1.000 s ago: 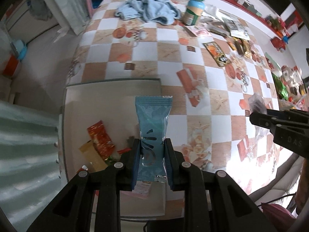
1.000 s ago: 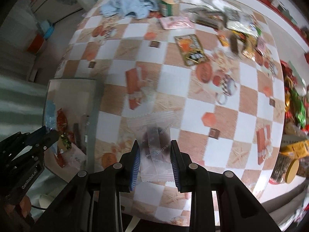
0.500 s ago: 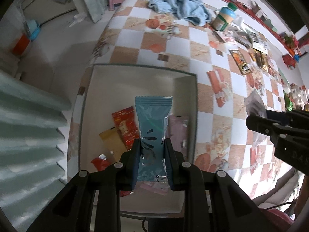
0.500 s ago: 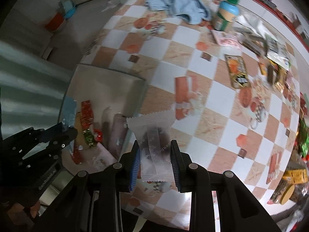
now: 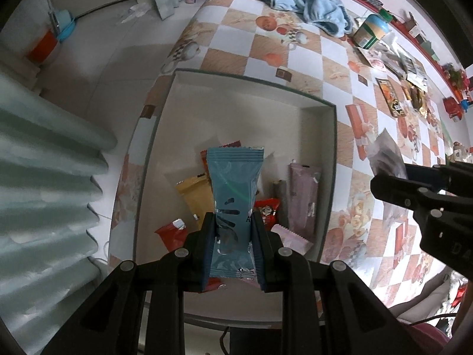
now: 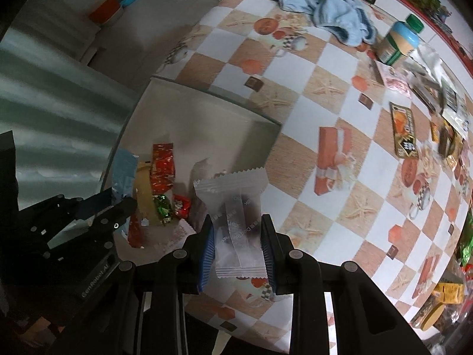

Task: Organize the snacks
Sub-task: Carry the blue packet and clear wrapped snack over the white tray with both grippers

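The left gripper (image 5: 233,227) is clamped on a teal snack packet (image 5: 234,189), which stands upright between its jaws directly over the open grey box (image 5: 331,159). In its own view the right gripper (image 6: 238,230) pinches a clear wrapper with a dark snack inside (image 6: 236,207), hanging above the tablecloth at the box's right edge, the box's inside lying at about nine o'clock from its jaws. Several snacks already lie in the box: a yellow packet (image 5: 195,195), a red one (image 5: 173,233), a small red candy bag (image 5: 267,210) and a mauve bar (image 5: 303,195) at about three o'clock from the teal packet. So the sorting looks partly done, with two more pieces about to go in. Much is left: across the checked table (image 5: 310,59), toward one and two o'clock, loose packets (image 6: 405,130) remain scattered near a green-capped jar (image 6: 399,44), with a blue cloth (image 6: 331,9) at twelve.
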The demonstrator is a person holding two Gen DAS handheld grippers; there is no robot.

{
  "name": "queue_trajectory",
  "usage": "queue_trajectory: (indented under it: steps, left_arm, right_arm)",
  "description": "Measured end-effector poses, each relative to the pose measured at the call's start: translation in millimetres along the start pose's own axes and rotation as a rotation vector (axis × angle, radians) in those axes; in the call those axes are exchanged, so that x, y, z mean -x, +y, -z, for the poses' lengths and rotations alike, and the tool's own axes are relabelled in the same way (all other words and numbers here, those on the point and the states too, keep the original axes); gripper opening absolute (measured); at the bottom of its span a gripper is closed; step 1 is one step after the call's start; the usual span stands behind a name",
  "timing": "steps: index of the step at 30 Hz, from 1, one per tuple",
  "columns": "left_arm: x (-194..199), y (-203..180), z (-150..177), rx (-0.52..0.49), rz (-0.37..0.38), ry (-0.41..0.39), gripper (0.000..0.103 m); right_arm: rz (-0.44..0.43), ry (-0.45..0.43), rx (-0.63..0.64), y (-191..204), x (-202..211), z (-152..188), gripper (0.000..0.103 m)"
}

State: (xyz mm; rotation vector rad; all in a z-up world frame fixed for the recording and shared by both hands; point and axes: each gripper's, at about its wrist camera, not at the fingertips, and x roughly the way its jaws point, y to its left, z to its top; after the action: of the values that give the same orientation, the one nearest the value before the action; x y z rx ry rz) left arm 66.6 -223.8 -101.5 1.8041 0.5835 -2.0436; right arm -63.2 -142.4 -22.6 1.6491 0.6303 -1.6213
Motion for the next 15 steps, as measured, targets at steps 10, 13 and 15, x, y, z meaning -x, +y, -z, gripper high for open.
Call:
queue_trajectory:
  steps: [10, 13, 15]
  left_arm:
    - [-9, 10, 2, 0.015, -0.013, 0.026, 0.026]
    - [-11, 11, 1, 0.017, -0.014, 0.033, 0.026]
    - [-12, 11, 1, 0.016, -0.015, 0.036, 0.026]
  right_arm:
    - [-0.019, 0.031, 0.024, 17, -14, -14, 0.031]
    - [-0.023, 0.039, 0.022, 17, -18, -16, 0.031]
    - [-0.024, 0.043, 0.018, 17, -20, -17, 0.031]
